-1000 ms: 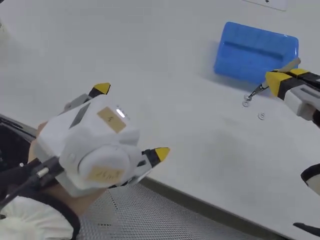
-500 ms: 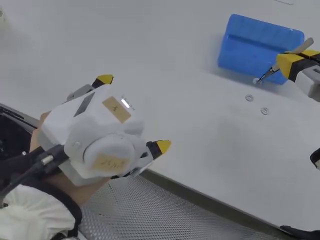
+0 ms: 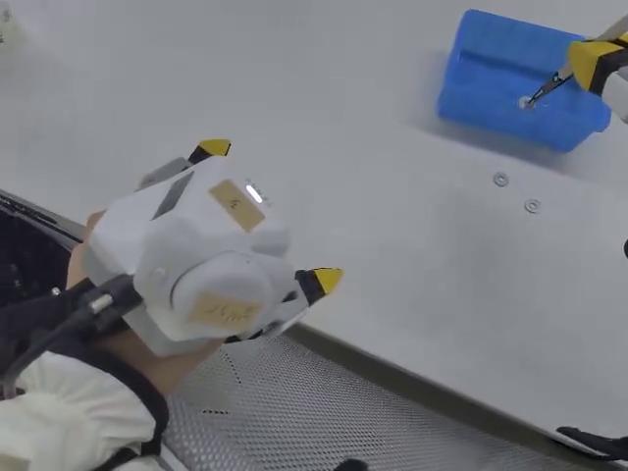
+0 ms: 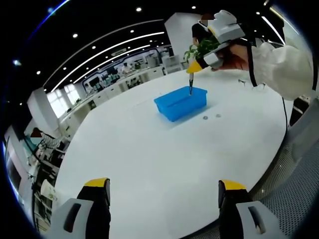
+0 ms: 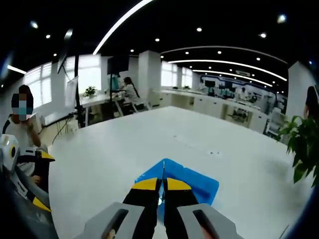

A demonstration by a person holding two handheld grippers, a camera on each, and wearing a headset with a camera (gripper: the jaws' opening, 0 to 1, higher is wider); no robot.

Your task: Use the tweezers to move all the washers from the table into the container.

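My right gripper [image 3: 601, 57] is shut on the thin metal tweezers [image 3: 546, 90]. Their tip hangs over the blue container [image 3: 491, 74], and a small grey washer seems pinched at the tip. Two washers [image 3: 500, 180] [image 3: 532, 206] lie on the white table just in front of the container. My left gripper [image 3: 270, 214] is open and holds nothing, low over the table's near edge. In the left gripper view the tweezers [image 4: 190, 82] point down into the container [image 4: 174, 105], with both washers [image 4: 205, 118] beside it. The right gripper view looks along the shut jaws onto the container [image 5: 197, 185].
The white table [image 3: 324, 128] stretches wide around the container. A perforated metal shelf [image 3: 294, 412] lies below the table's near edge. In the right gripper view the left gripper [image 5: 30, 169] sits at the far left. A potted plant [image 5: 301, 144] stands at the right.
My right gripper has carried the tweezers from beside the washers on the table up and over the blue container. The left gripper has stayed in place, open.
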